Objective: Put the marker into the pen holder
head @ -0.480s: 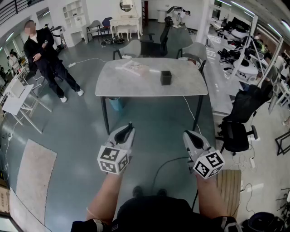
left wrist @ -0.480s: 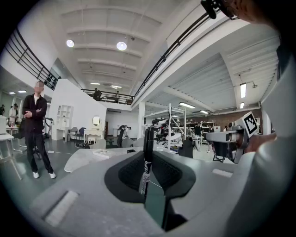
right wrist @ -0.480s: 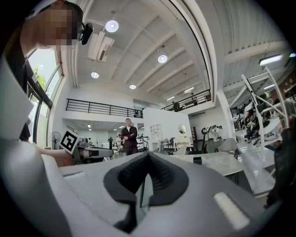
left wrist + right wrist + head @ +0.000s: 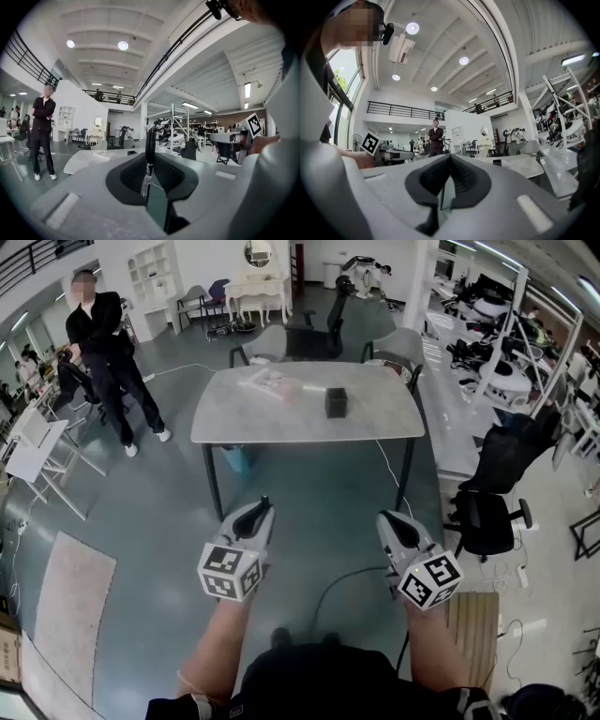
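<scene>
A slim black marker stands upright between the jaws of my left gripper, which is shut on it. In the head view its tip pokes out above the left gripper. My right gripper hangs level beside it, and its jaws are shut with nothing between them. The pen holder, a small black box, stands on the grey table well ahead of both grippers. It also shows far off as a dark pen holder in the left gripper view.
A white packet lies on the table's far left. A person in black stands at the back left. Chairs stand behind the table, a black office chair at right. A cable runs along the floor between the grippers.
Both grippers hold their places, the marker still gripped. The table has shifted slightly left in view. The person at the back left has stepped a little farther away.
</scene>
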Demonstrator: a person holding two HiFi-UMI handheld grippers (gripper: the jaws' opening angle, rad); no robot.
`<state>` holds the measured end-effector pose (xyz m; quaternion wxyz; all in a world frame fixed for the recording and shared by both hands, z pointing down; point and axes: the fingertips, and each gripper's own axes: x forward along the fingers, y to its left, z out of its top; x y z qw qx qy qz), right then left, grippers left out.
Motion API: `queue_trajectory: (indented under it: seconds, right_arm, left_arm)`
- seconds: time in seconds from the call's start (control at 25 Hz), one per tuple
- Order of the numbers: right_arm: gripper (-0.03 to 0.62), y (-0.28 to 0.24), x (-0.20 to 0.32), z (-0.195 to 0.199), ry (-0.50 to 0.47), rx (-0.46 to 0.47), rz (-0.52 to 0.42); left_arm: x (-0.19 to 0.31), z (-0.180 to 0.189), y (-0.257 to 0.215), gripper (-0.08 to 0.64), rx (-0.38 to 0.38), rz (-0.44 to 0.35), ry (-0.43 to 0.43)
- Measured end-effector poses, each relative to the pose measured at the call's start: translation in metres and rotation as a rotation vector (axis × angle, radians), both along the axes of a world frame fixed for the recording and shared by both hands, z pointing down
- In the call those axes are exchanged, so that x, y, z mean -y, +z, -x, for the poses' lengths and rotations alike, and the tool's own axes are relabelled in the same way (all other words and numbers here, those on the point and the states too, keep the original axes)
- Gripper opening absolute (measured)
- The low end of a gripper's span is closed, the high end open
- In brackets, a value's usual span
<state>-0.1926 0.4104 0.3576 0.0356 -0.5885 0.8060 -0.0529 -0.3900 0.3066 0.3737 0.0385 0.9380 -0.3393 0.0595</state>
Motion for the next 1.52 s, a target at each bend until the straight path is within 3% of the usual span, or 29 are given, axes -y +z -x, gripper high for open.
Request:
queue_trajectory:
  seconds: [0.48, 0.72, 0.92, 1.2, 1.52]
  right_arm:
    - [0.002, 0.025, -0.028, -0.063, -0.015, 0.058, 0.039]
    - [0.002, 0.036, -0.007, -0.09, -0.012, 0.071, 0.072]
    - [0.002, 0.048, 0.043, -0.106, -0.008, 0.054, 0.088]
    - [0.002, 0.054, 0.166, -0.133, 0.016, 0.033, 0.128]
    - [0.002, 0.051, 0.3, -0.116, 0.002, 0.013, 0.159]
  left_arm:
    - [-0.019, -0.057, 0.019, 0.058, 0.01, 0.038, -0.009]
    - [0.006, -0.094, 0.024, 0.058, 0.017, 0.052, 0.011]
    - [0.064, -0.116, 0.037, 0.058, -0.004, 0.058, 0.026]
    - [0.189, -0.153, 0.043, 0.058, -0.031, 0.059, 0.068]
    - [0.328, -0.141, 0.035, 0.058, -0.061, 0.06, 0.065]
